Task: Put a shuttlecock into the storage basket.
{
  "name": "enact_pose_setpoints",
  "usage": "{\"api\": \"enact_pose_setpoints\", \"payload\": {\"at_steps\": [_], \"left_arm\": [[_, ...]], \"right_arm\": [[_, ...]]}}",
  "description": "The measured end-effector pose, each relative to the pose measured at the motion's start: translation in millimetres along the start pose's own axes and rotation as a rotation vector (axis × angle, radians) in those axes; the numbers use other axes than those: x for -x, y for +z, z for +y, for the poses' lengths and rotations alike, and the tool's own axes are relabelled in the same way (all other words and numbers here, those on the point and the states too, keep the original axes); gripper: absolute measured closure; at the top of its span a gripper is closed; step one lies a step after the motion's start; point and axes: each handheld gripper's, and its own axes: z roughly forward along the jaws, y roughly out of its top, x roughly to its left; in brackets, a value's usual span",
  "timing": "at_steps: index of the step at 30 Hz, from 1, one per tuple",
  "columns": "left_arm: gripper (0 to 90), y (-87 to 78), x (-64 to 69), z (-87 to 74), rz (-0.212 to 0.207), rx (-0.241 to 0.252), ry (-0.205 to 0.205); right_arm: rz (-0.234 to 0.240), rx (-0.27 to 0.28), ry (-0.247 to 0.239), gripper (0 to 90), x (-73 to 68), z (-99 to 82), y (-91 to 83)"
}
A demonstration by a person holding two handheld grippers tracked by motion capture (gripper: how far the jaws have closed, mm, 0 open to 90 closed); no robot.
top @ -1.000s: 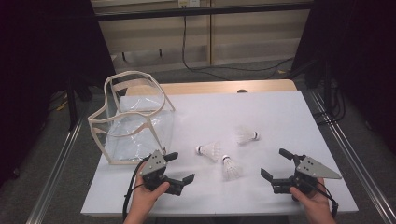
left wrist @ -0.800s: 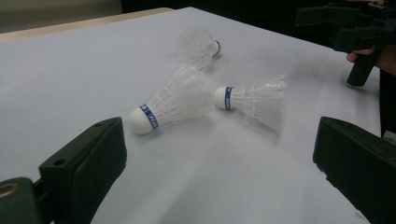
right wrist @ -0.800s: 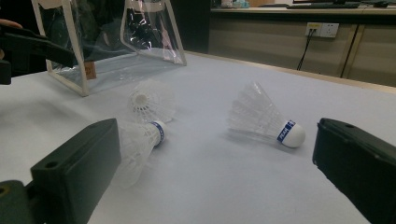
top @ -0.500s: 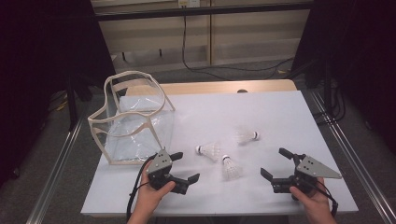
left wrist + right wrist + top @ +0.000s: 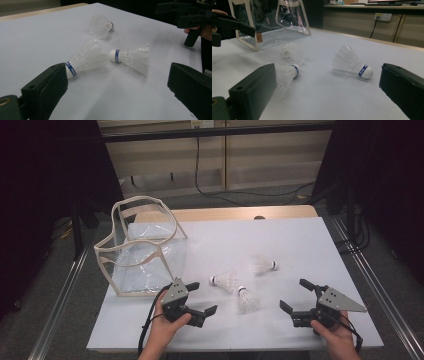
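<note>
Both my claws hover low over the table with jaws spread wide, pinching nothing: left gripper point(image 5: 198, 298) near the front left, right gripper point(image 5: 296, 297) near the front right. Between them lie three shuttlecocks, all on their sides: one point(image 5: 224, 281) just ahead of my left claw, one point(image 5: 247, 299) beside it toward me, one point(image 5: 263, 265) farther back. One clear bag point(image 5: 145, 247) with cream trim stands open at the left. My table point(image 5: 280, 235) is plain white with a wooden back edge; behind it, pale panelling, dangling cables, dark curtains either side
</note>
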Motion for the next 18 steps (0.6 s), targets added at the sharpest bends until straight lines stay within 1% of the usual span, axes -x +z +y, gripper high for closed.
{"api": "enact_pose_setpoints", "payload": {"at_steps": [4,6,8,9,10,13,18], "left_arm": [[3.0,3.3,1.0,0.0,-0.012,0.002,-0.006],[3.0,4.0,0.6,0.6,-0.012,-0.005,-0.003],[3.1,6.4,0.7,1.1,-0.012,-0.003,-0.008],[3.1,8.8,1.4,1.9,-0.007,-0.01,-0.002],[3.1,10.5,1.8,2.1,-0.015,-0.01,-0.004],[3.2,14.1,3.1,3.1,-0.014,-0.026,0.002],[3.2,19.1,4.9,4.6,-0.019,-0.033,0.005]], "right_arm": [[-0.004,-0.001,-0.001,0.7,0.3,-0.3,-0.1],[-0.003,-0.002,-0.003,0.7,0.5,-0.3,-0.1],[0.0,-0.001,0.0,0.7,-0.1,0.0,-0.1],[-0.001,-0.002,-0.002,0.7,-0.2,0.0,-0.2],[-0.001,-0.002,-0.001,0.7,-0.3,0.1,-0.1],[0.0,-0.003,-0.002,0.7,-0.3,0.1,0.1],[0.0,-0.002,-0.004,0.7,-0.1,0.2,-0.2]]}}
